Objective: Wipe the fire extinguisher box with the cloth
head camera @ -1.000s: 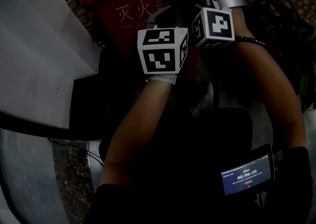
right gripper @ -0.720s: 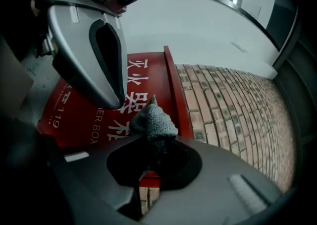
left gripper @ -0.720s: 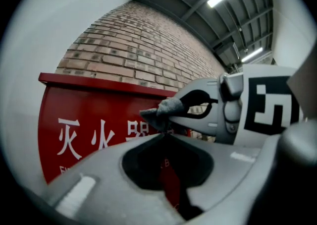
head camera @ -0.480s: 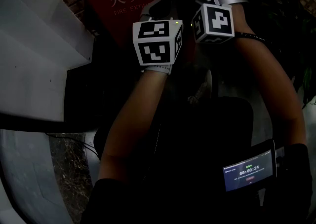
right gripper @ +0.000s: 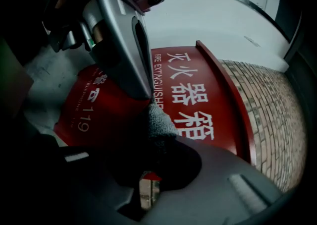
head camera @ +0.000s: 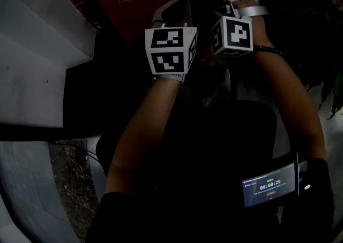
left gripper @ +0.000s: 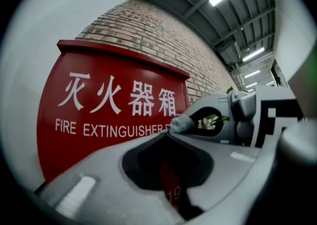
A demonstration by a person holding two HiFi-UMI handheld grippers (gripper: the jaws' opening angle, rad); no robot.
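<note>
The red fire extinguisher box (head camera: 134,1) with white lettering stands against a brick wall; its front fills the left gripper view (left gripper: 74,144) and the right gripper view (right gripper: 109,115). A small grey cloth (left gripper: 181,124) (right gripper: 159,120) sits where both grippers' tips meet, just off the box's front. My right gripper (right gripper: 157,137) is shut on the cloth. My left gripper (left gripper: 168,132) is also shut, its tip pinching the cloth's edge as far as I can see. In the head view only the marker cubes, left (head camera: 170,49) and right (head camera: 233,34), show clearly; the cloth is hidden.
A white sloping panel (head camera: 37,65) rises at the left of the box. The brick wall (left gripper: 148,26) runs behind it. Dark plant leaves (head camera: 327,76) hang at the right. A small lit screen (head camera: 269,185) rides on the right forearm.
The box's lettering has slid upward in the head view while both grippers stayed close together, so they now sit lower against the box's front.
</note>
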